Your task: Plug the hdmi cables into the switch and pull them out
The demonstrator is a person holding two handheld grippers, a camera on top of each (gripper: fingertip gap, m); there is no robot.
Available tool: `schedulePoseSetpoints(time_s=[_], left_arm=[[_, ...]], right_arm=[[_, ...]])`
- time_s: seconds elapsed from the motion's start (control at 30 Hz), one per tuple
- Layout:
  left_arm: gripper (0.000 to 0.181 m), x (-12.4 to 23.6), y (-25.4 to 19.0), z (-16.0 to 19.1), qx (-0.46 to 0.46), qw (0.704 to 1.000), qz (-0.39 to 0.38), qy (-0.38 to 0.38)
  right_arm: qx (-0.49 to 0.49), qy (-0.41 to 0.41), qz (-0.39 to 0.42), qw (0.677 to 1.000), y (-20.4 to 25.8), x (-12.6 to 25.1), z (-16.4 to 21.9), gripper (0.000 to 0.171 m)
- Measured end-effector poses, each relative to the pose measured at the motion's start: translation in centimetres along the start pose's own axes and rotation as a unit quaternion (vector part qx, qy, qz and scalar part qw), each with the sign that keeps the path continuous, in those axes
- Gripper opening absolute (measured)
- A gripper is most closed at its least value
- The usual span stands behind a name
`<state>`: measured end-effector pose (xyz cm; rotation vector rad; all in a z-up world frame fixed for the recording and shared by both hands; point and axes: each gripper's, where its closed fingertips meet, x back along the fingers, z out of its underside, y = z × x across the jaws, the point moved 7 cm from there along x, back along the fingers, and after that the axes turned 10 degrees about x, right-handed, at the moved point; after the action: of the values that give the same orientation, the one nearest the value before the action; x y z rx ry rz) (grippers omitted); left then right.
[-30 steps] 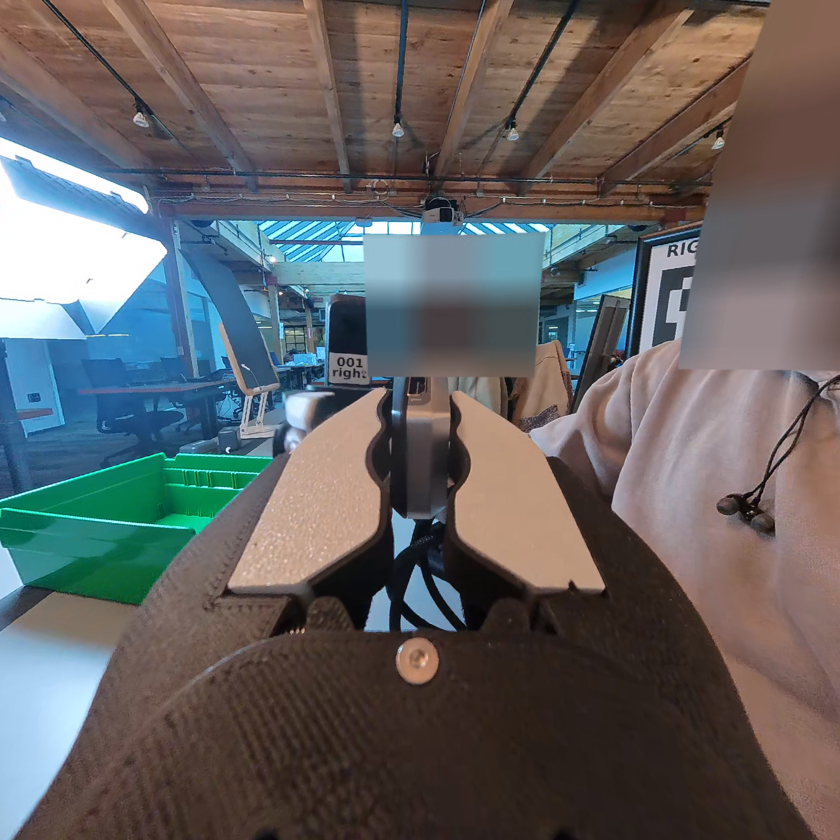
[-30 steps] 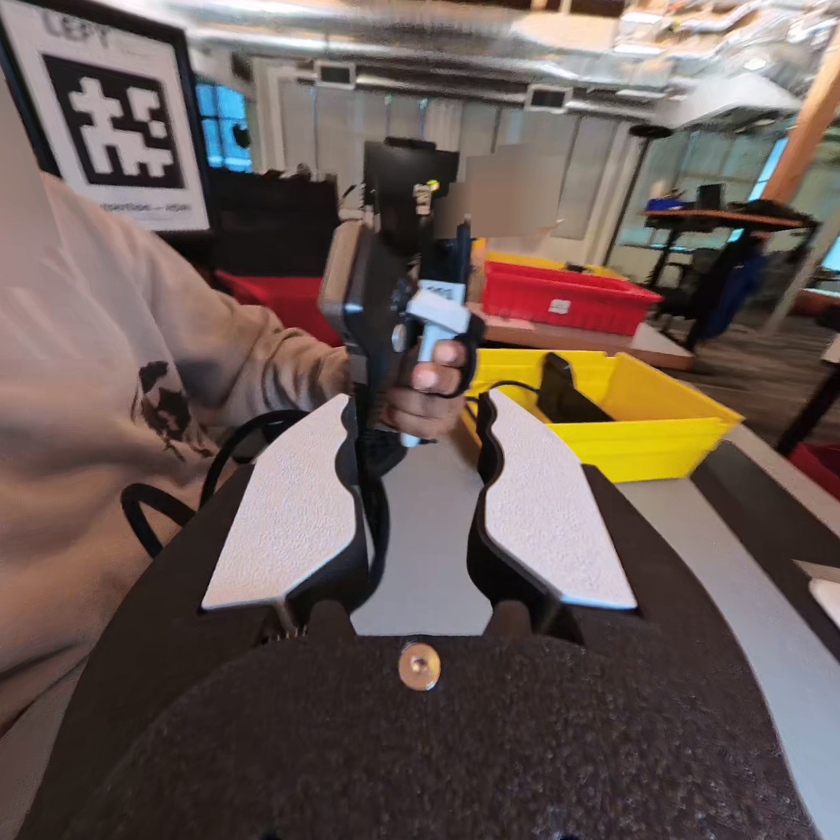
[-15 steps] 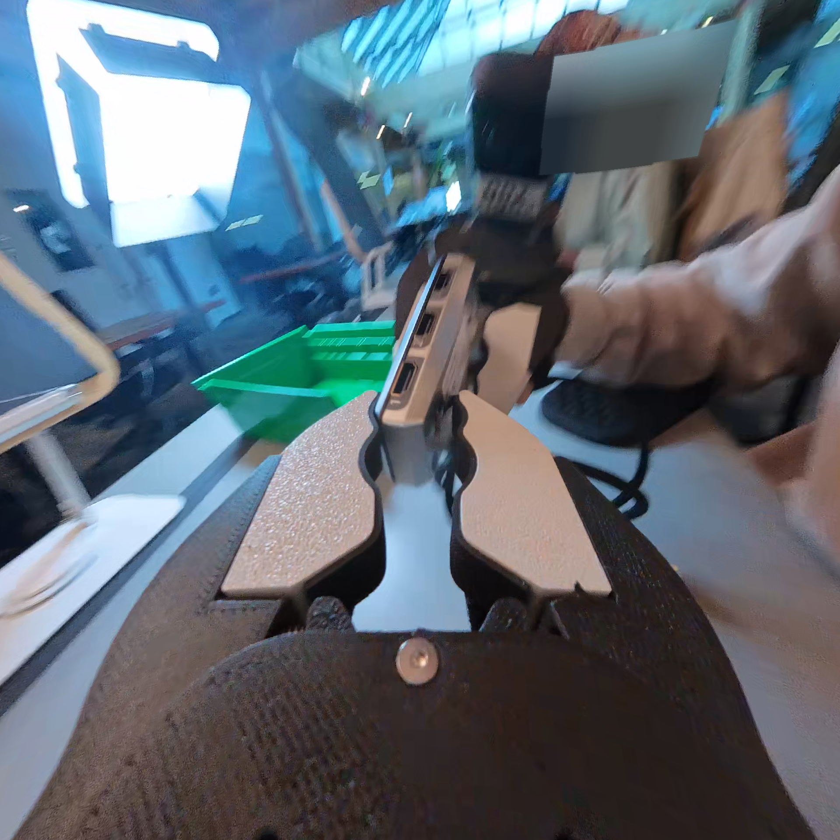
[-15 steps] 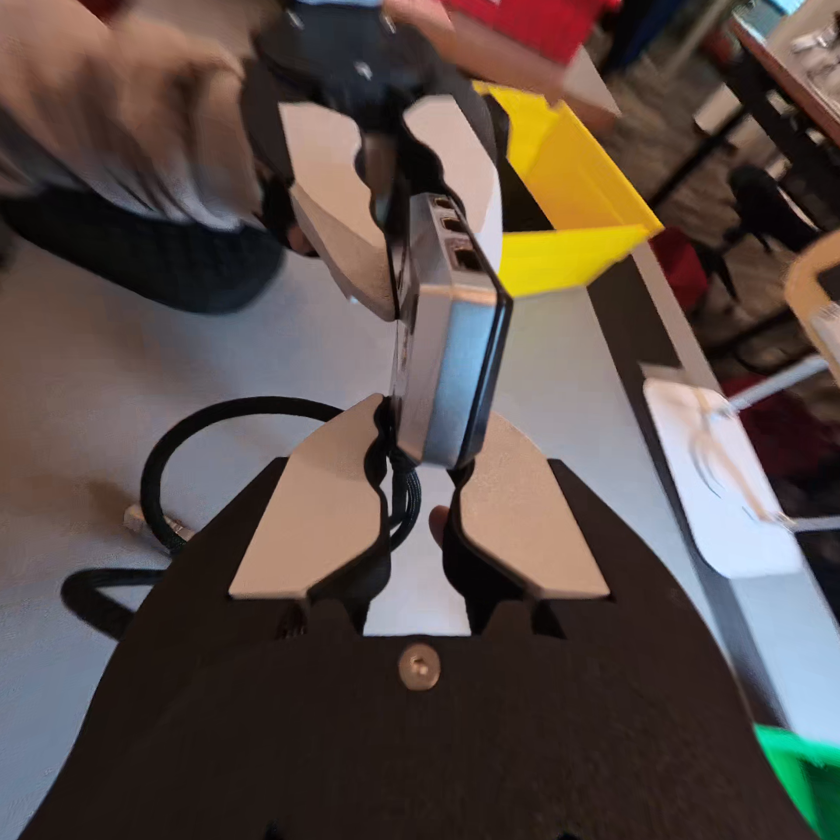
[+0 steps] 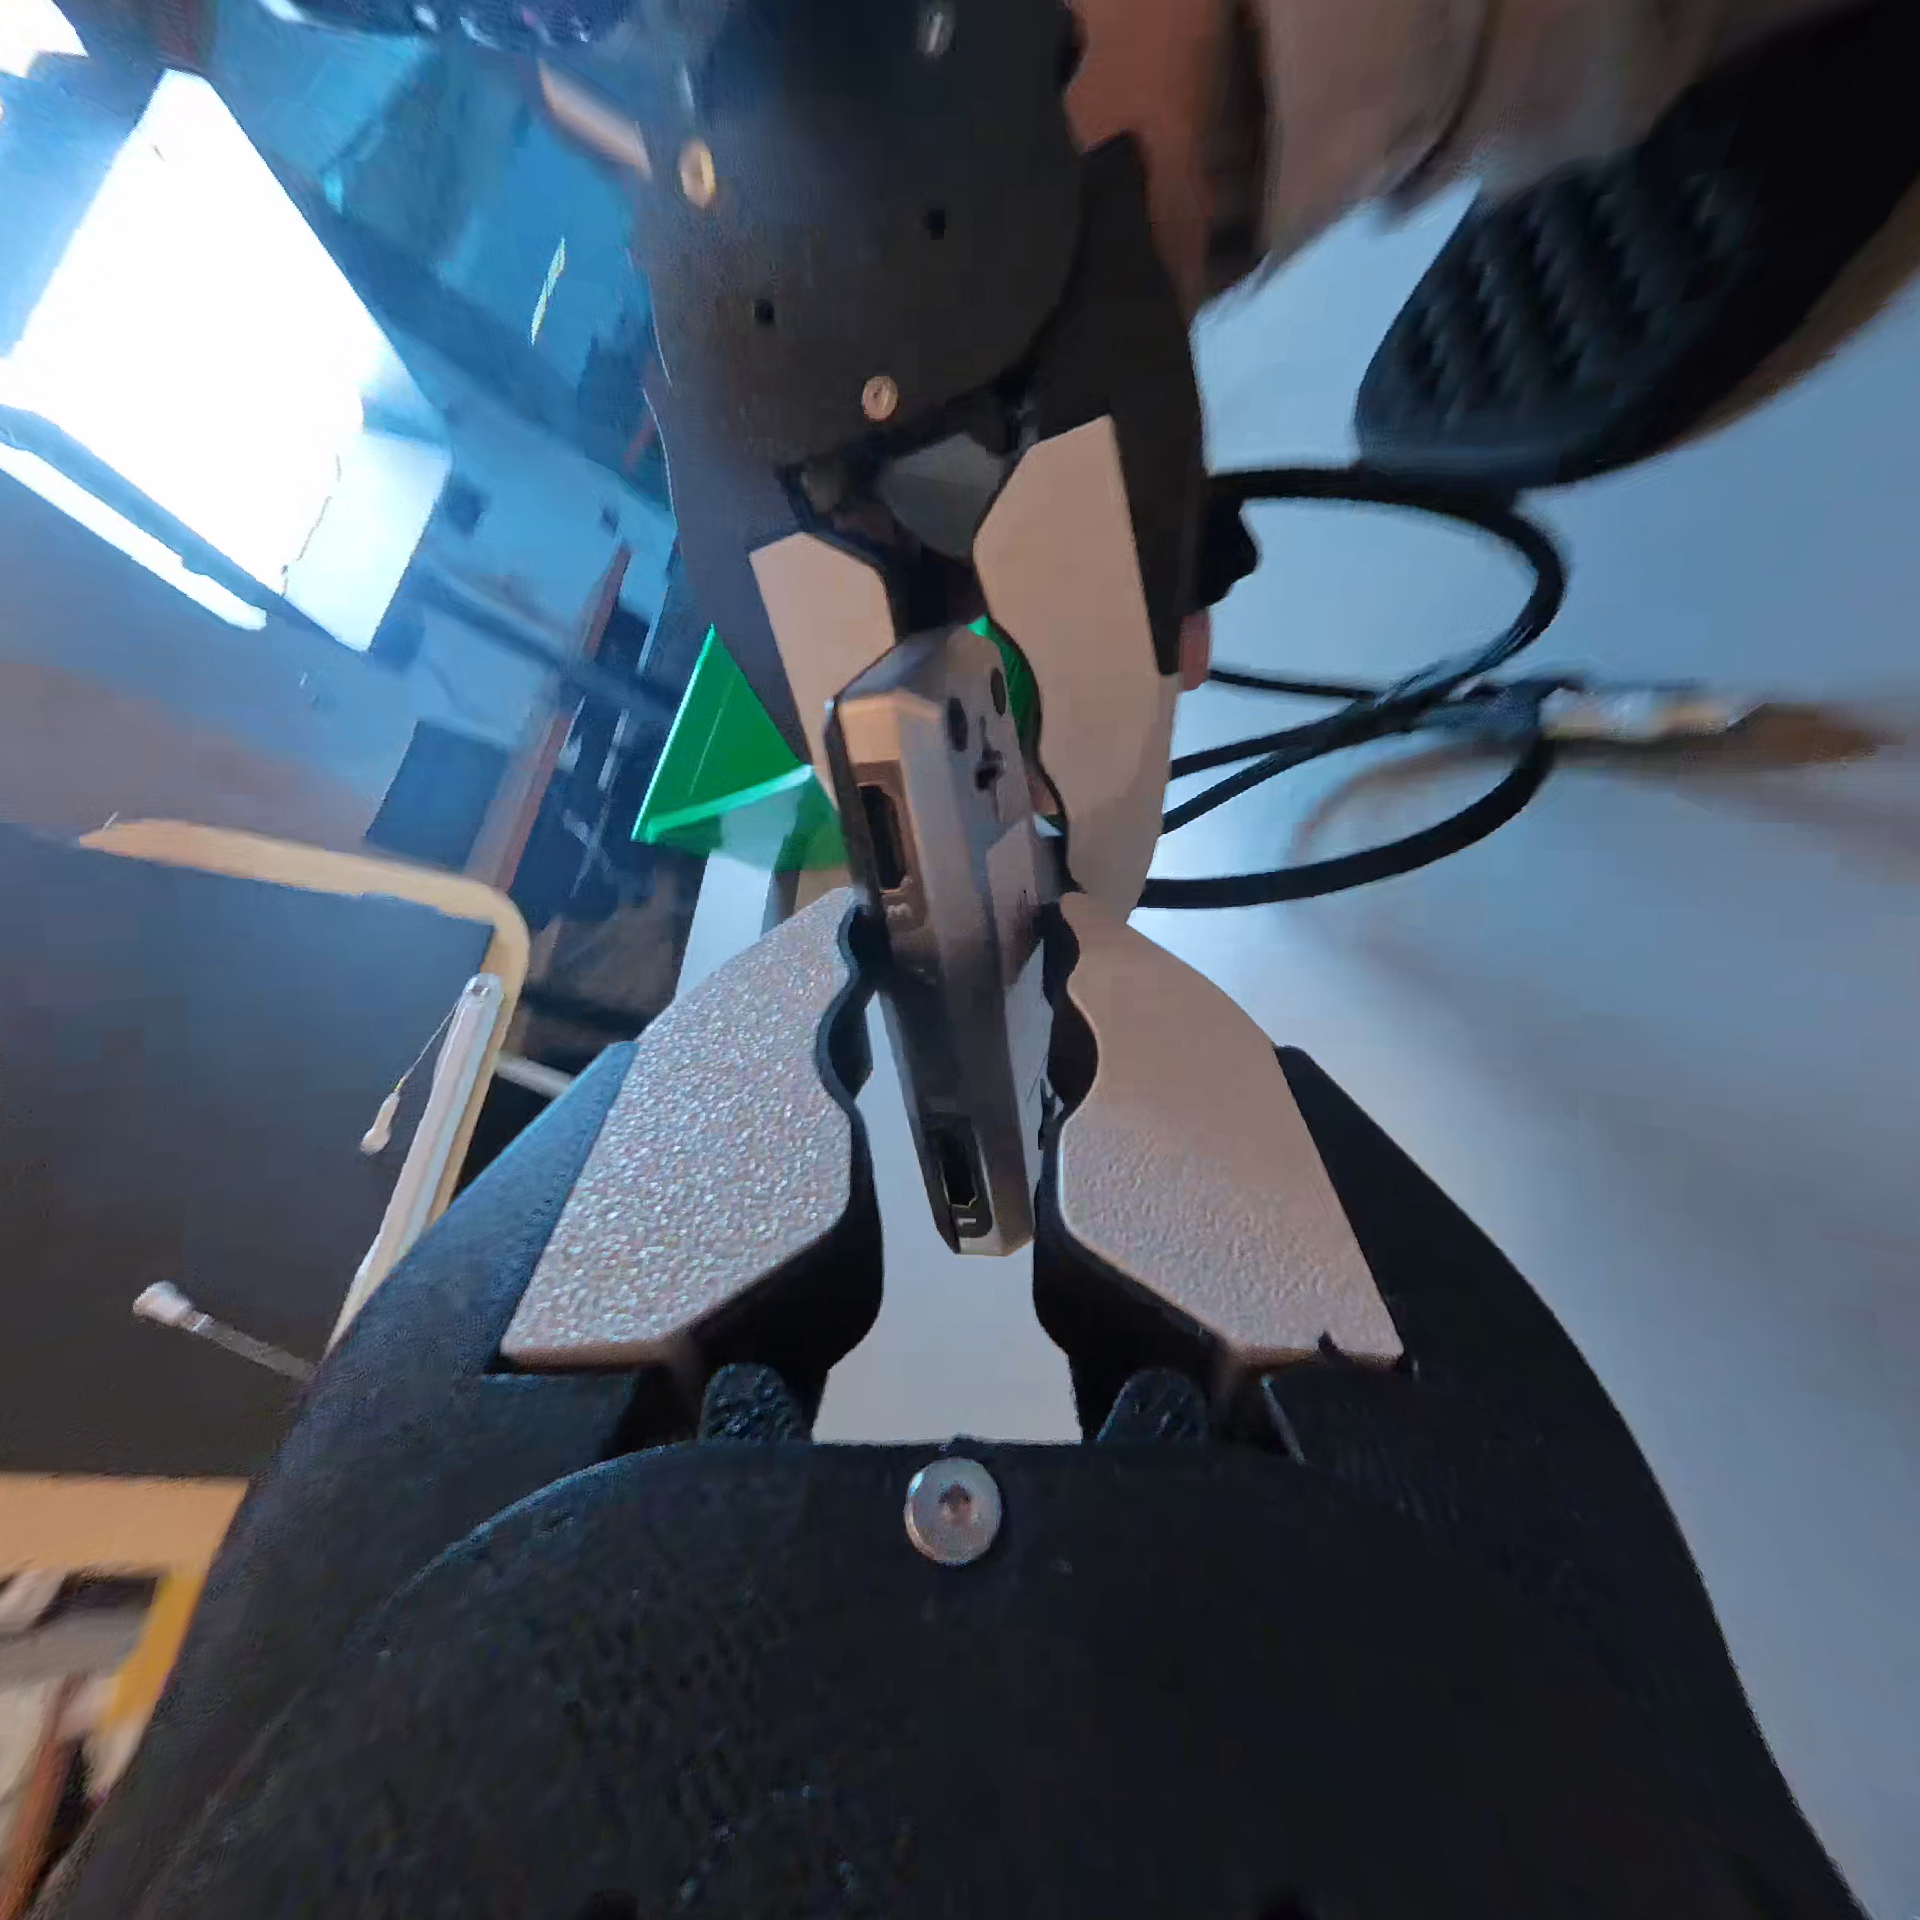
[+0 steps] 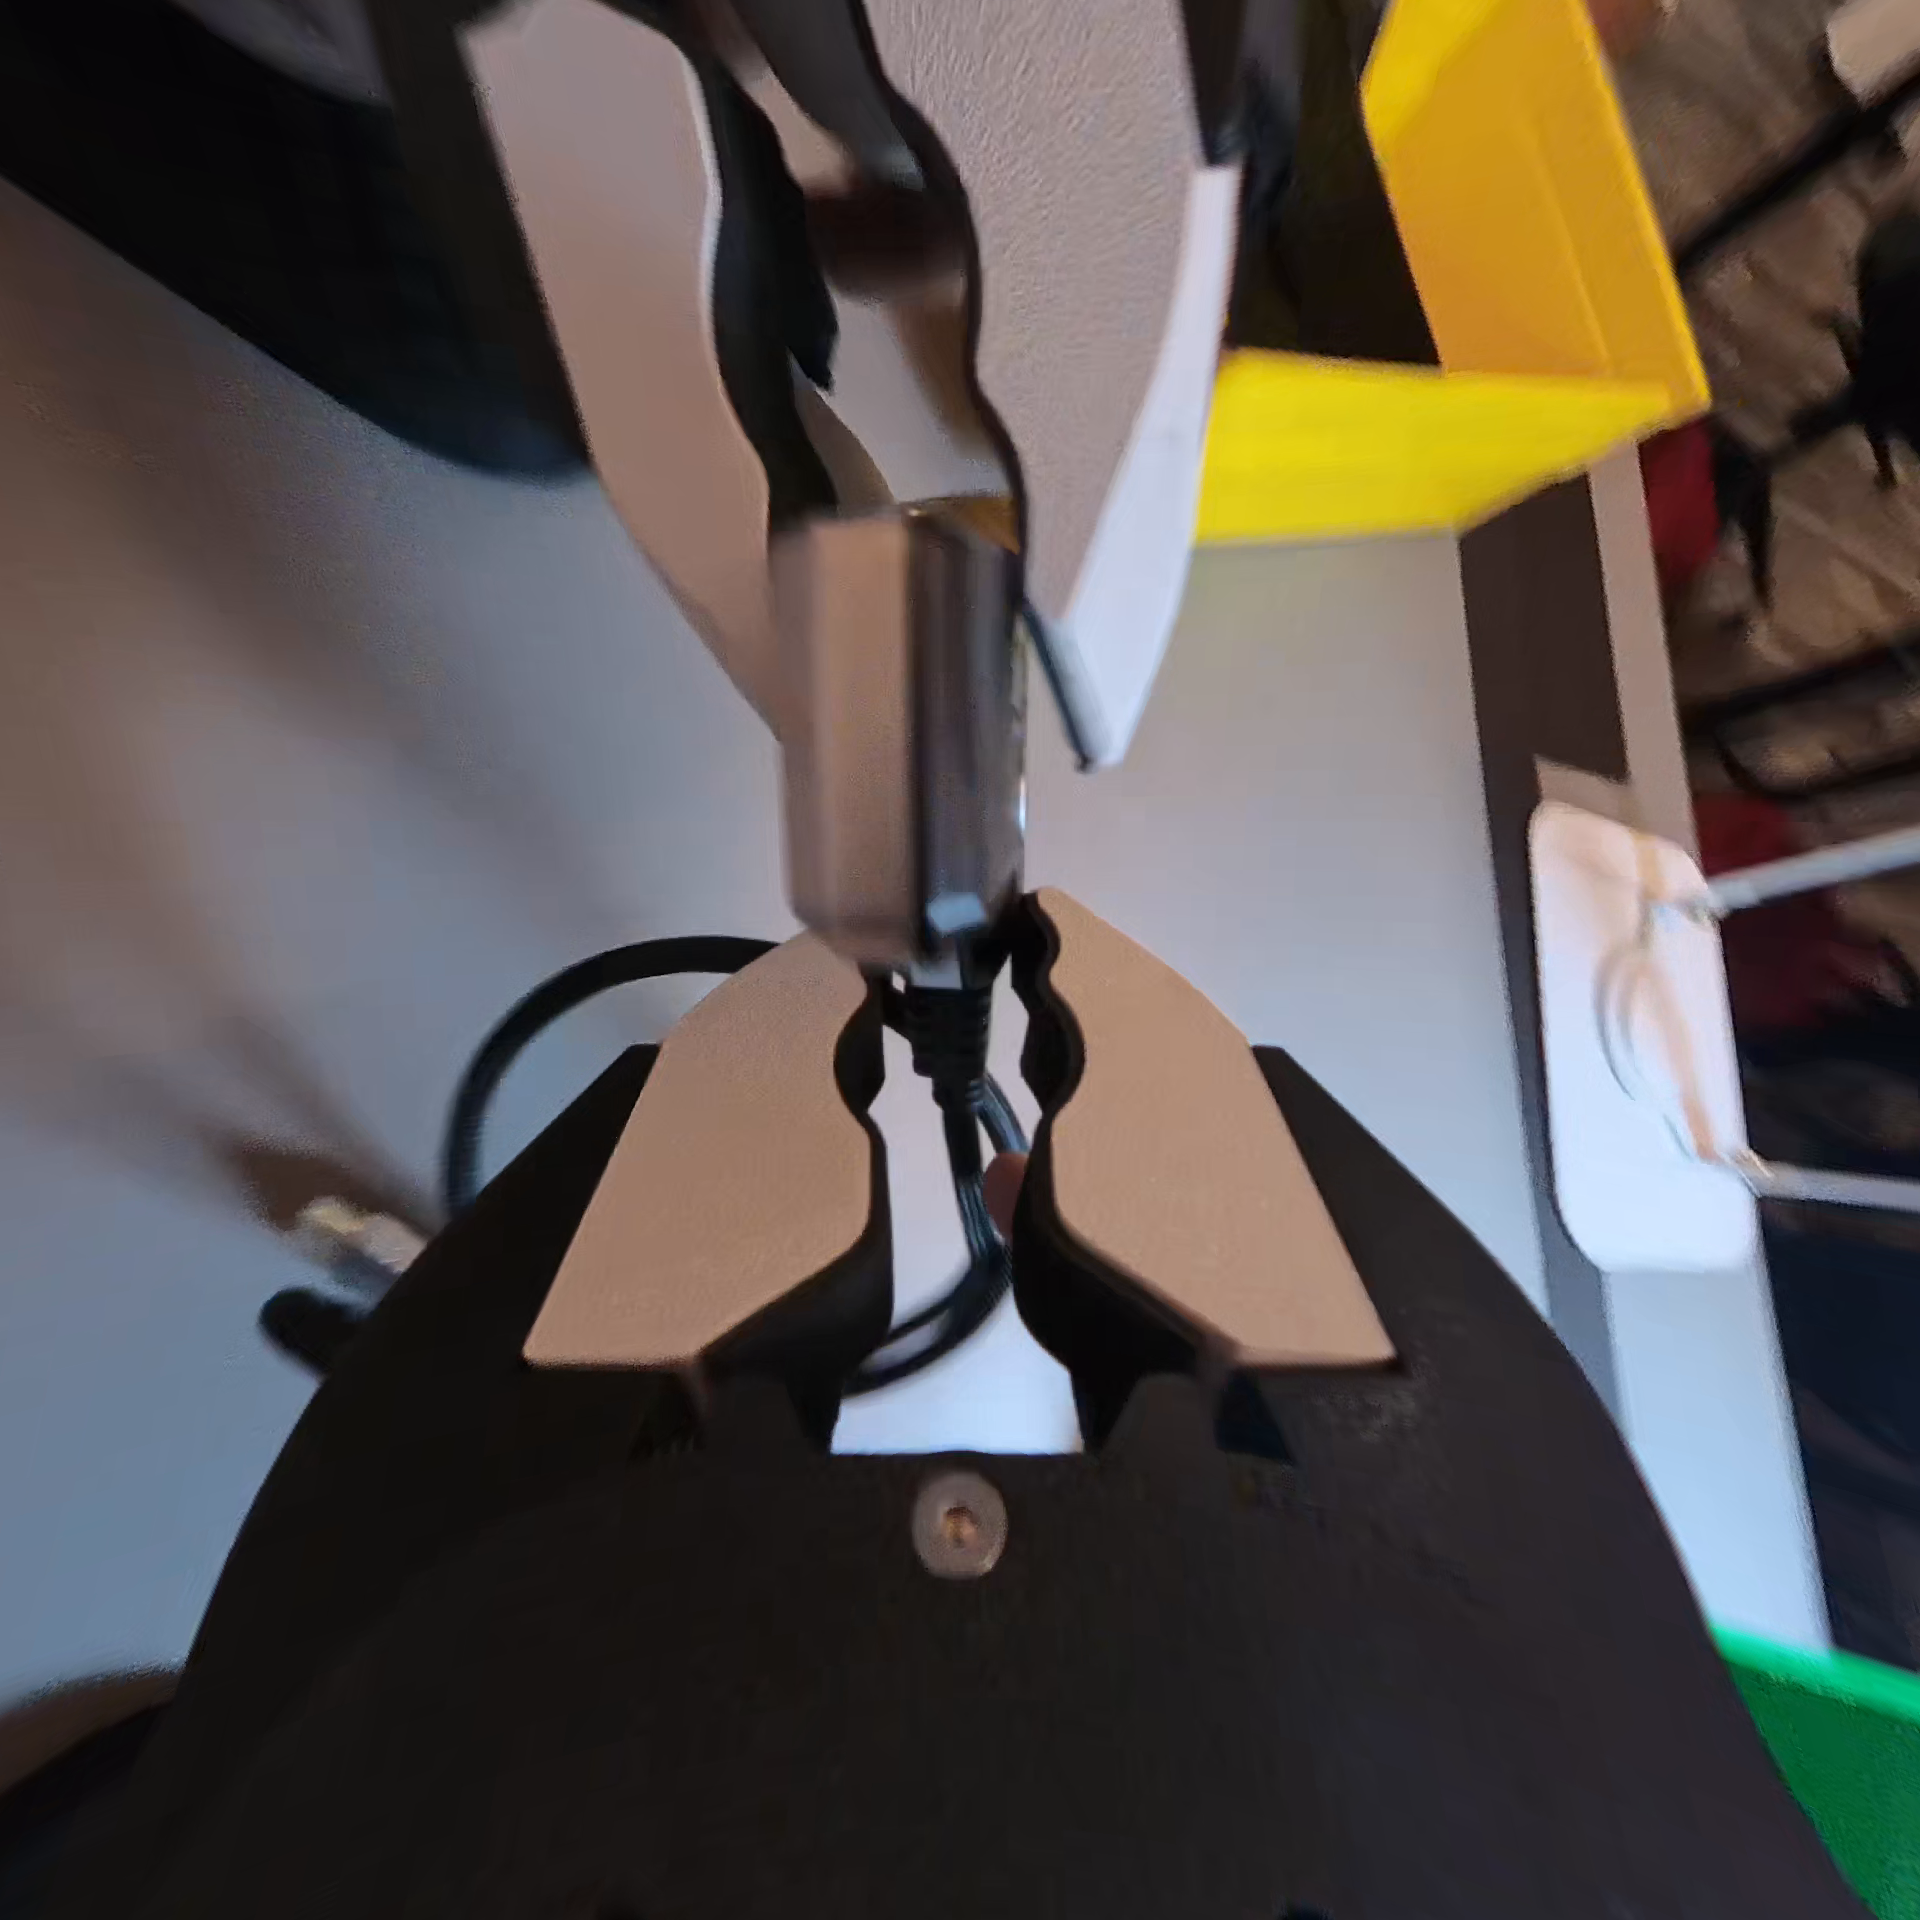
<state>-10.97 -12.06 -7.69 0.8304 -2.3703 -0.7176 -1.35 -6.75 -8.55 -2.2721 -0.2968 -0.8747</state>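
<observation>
Facing each other above the grey table [image 5: 1558, 1143], both grippers met at the silver switch [image 5: 951, 935].

Left gripper [image 5: 956, 925] clamped the switch's lower body, ports showing on its edge. Right gripper [image 6: 951, 914] pinched a black hdmi cable [image 6: 951, 1029] at the switch's end; whether plugged in, unclear. Yellow bin [image 6: 1455, 436] behind, green bin [image 5: 727, 769] beyond; another cable [image 5: 1403, 790] looped on the table.

Yellow bin [image 6: 1455, 436], green bin [image 5: 727, 758] behind, white table [image 6: 312, 727], perhaps a lamp base [image 6: 1631, 1039]
</observation>
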Motion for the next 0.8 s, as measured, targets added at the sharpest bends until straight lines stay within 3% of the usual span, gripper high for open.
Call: schedulePoseSetpoints(time_s=[0.1,0.27,0.37,0.47,0.57,0.67,0.8], left_arm=[[0.024,2.0,0.3,-1.5,0.039,0.995,0.043,-0.084],[0.023,5.1,0.9,-4.1,0.085,0.973,0.076,-0.201],[0.023,6.4,1.5,-4.9,0.122,0.951,0.095,-0.269],[0.023,7.4,2.0,-5.5,0.153,0.927,0.113,-0.322],[0.023,8.0,2.4,-5.7,0.190,0.900,0.128,-0.371],[0.023,7.9,3.2,-4.9,0.237,0.874,0.124,-0.405],[0.023,6.3,3.8,-2.1,0.260,0.890,0.089,-0.364]], right_arm=[[-0.018,-0.164,-0.060,0.985,-0.5,3.1,-0.6,0.023],[-0.128,-0.400,-0.064,0.905,-3.9,8.3,2.0,0.028],[-0.197,-0.416,-0.038,0.887,-5.6,7.5,5.2,0.029],[-0.202,-0.387,-0.088,0.895,-4.6,4.3,5.9,0.033],[-0.170,-0.368,-0.163,0.899,-2.5,1.1,4.3,0.035],[-0.136,-0.381,-0.188,0.895,-0.5,-1.0,1.5,0.041],[-0.120,-0.474,-0.087,0.868,-0.8,1.5,-2.3,0.051]])
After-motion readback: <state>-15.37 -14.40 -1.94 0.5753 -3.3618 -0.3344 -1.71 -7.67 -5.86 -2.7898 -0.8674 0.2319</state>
